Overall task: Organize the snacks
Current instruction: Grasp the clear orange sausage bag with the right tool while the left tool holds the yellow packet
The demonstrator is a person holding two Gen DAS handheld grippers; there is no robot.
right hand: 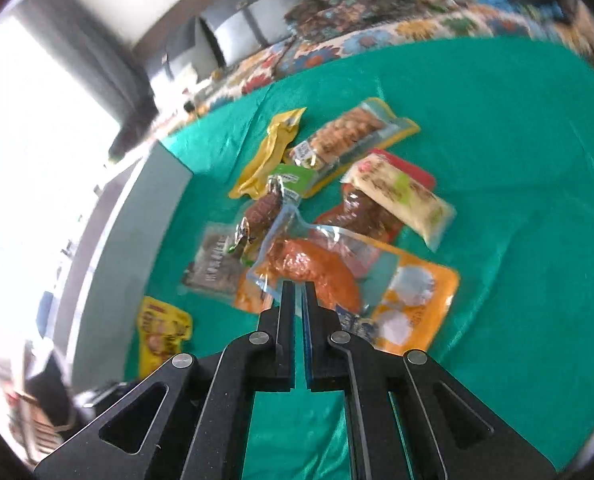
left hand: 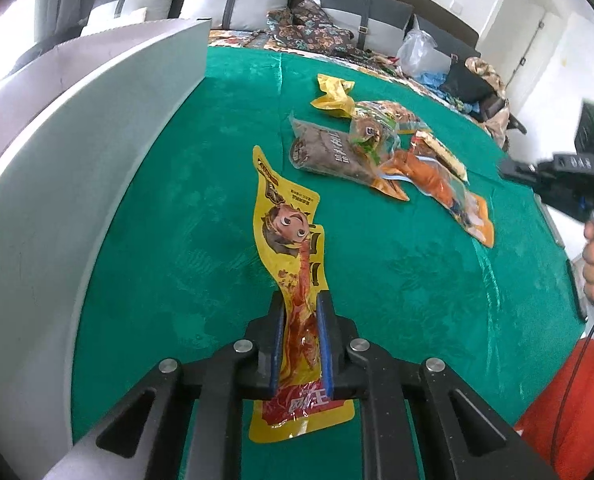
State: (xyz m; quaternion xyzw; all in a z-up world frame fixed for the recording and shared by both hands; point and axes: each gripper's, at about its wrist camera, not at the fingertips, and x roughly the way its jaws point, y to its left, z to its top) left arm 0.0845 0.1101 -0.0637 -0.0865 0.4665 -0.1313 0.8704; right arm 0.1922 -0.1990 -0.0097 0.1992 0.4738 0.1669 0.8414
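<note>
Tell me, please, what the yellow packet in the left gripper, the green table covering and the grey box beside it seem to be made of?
Yellow packet: glossy printed plastic film, probably; it bends and catches light.
Green table covering: likely velvet-like fabric, with sheen, brushed marks and soft folds.
Grey box: matte, smooth, rigid wall; plastic or painted board, hard to tell.

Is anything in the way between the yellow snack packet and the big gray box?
Nothing visible. The left gripper holds the yellow snack packet, and only bare green tablecloth lies between it and the gray box beside it.
</note>
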